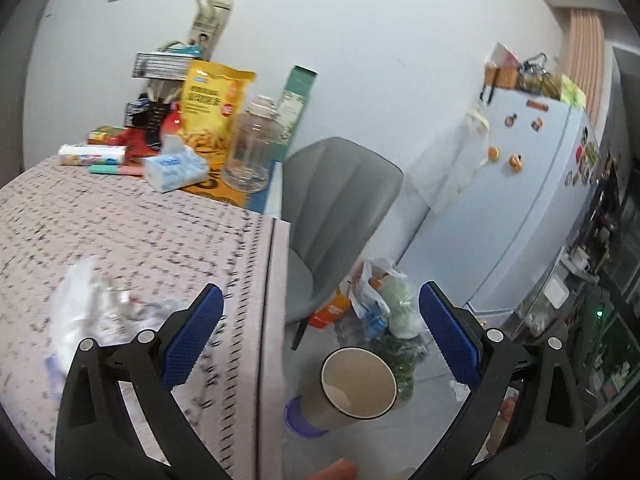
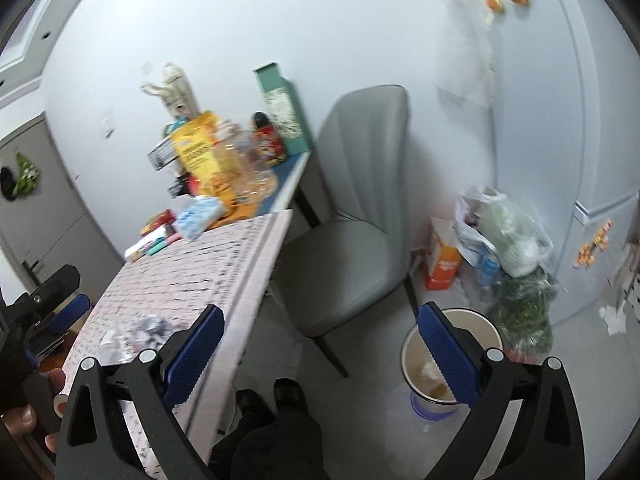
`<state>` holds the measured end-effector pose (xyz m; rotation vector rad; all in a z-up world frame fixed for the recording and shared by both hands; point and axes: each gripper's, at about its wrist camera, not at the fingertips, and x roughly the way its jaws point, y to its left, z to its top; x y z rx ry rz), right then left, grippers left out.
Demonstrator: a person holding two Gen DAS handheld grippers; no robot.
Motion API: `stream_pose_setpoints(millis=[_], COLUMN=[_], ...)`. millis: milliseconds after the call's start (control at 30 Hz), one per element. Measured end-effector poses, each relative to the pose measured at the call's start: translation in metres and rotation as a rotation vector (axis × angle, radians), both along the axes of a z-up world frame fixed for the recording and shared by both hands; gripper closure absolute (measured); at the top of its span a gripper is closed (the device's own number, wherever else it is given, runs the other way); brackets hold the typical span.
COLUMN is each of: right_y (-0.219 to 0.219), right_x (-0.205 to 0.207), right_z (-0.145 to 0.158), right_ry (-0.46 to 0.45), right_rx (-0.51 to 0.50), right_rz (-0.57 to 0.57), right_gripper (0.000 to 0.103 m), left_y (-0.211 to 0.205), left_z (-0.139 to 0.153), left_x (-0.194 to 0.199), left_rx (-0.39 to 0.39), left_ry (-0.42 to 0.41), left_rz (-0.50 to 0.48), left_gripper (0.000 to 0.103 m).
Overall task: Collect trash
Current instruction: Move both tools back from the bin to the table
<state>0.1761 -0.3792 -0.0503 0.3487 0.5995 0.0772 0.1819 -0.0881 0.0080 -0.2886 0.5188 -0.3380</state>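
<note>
Both claws stood wide apart and empty: the left claw [image 1: 320,312] and the right claw [image 2: 320,332]. Crumpled trash [image 1: 92,304] lay on the near counter [image 1: 140,232]. The bin [image 2: 452,360] sat on the floor right of it, beside the chair [image 2: 352,220].

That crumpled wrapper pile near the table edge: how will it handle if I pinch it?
The crumpled wrappers look thin and crinkled, so probably very light and floppy. They seem to be several loose pieces, so some may slip out. Lying near the table edge, they could slide off.
</note>
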Motion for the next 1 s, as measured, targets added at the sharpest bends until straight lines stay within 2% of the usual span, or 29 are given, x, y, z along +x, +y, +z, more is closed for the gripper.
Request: stream_pose_setpoints(millis=[100, 300, 533, 700, 867, 1000], right_y=[0.020, 0.053, 0.076, 0.081, 0.086, 0.091], right_x=[-0.004, -0.014, -0.026, -0.030, -0.034, -0.033], right_z=[0.010, 0.023, 0.024, 0.022, 0.024, 0.023], right_ry=[-0.008, -0.030, -0.046, -0.032, -0.038, -0.033], right_rx=[-0.014, -0.044, -0.047, -0.053, -0.060, -0.083], right_rz=[0.037, 0.110, 0.159, 0.173, 0.186, 0.201], right_gripper=[0.008, 0.008, 0.008, 0.008, 0.008, 0.008], left_y=[0.018, 0.053, 0.089, 0.102, 0.112, 0.124], left_z=[0.003, 0.012, 0.004, -0.001, -0.002, -0.008], left_x=[-0.010, -0.039, -0.062, -0.077, -0.088, -0.089], left_rx=[-0.011, -0.045, -0.113, -0.127, -0.110, -0.097], left_ry=[0.024, -0.019, 0.030, 0.019, -0.032, -0.021], left_rz=[0.007, 0.083, 0.159, 0.185, 0.214, 0.235], left_gripper=[0.006, 0.006, 0.006, 0.006, 0.006, 0.006])
